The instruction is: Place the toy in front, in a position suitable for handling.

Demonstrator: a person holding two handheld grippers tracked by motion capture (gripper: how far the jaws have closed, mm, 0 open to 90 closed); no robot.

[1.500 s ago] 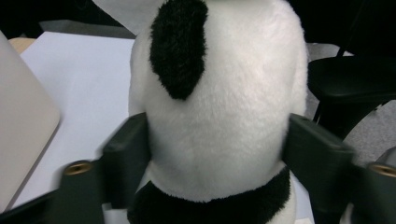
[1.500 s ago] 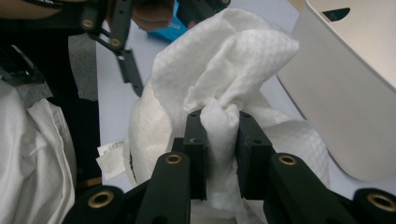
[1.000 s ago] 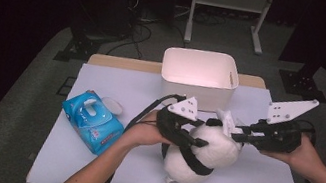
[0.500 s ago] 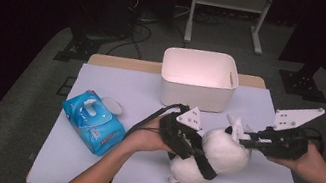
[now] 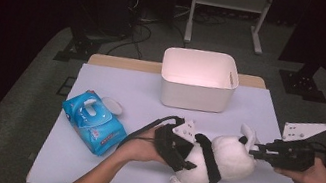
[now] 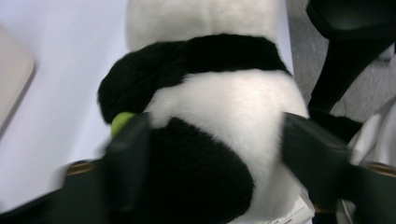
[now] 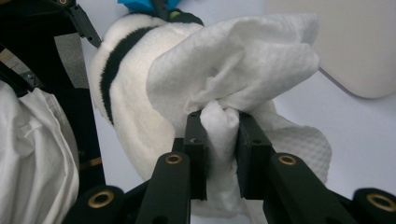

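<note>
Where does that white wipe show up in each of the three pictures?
High view: the white wipe sticks up at the right claw, against the plush panda.
Left gripper view: not in it; the panda's fur sits between the jaws.
Right gripper view: centre, bunched, pinched between the two black jaws.
Shared landmark: the panda's black band.

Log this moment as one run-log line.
left hand-held gripper: astride panda plush, jaws just closing | right hand-held gripper: shut on wipe against plush | bin: behind
</note>
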